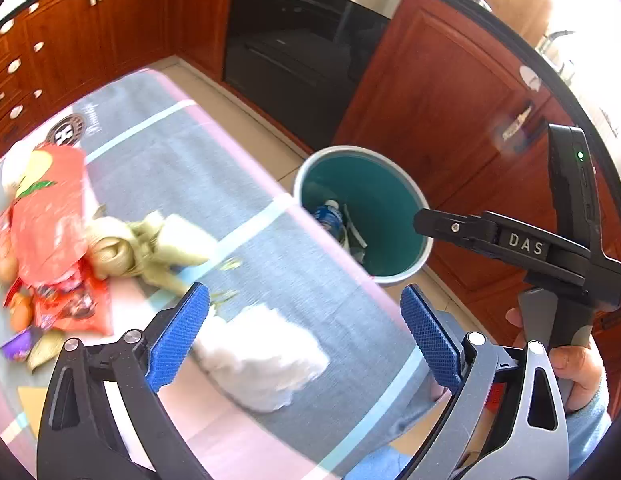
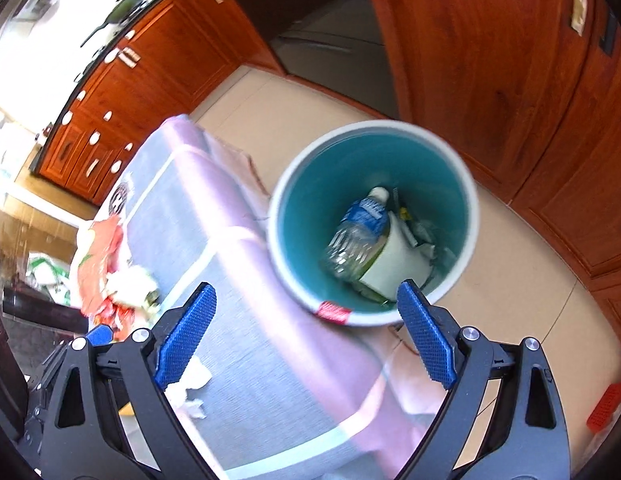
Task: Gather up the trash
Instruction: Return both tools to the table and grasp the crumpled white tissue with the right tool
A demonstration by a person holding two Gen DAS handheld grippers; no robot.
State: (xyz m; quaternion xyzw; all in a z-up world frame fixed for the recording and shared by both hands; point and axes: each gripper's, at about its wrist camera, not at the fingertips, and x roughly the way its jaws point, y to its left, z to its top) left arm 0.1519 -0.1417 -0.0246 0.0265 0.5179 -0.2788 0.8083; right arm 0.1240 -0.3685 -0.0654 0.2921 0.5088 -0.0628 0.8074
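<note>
A teal bin with a white rim [image 1: 424, 240] [image 2: 278, 216] stands on the floor beside the cloth-covered table. Inside it lie a clear plastic bottle with a blue label [image 2: 360, 232] and white paper [image 2: 398, 264]. My left gripper [image 1: 306, 334] is open, over a crumpled white tissue [image 1: 262, 356] on the table. Farther left lie pale green-white scraps [image 1: 150, 244], a red-orange bag [image 1: 50, 208] and small wrappers [image 1: 70, 308]. My right gripper [image 2: 306, 330] is open and empty, above the table's edge and the bin's near rim. It also shows in the left wrist view [image 1: 490, 232].
Wooden kitchen cabinets [image 1: 442, 88] and a dark oven [image 1: 302, 52] stand behind the bin. The table cloth [image 1: 198, 160] is grey with pink and pale blue stripes. Beige tiled floor [image 2: 510, 280] surrounds the bin. A small red item [image 2: 606, 406] lies at the right.
</note>
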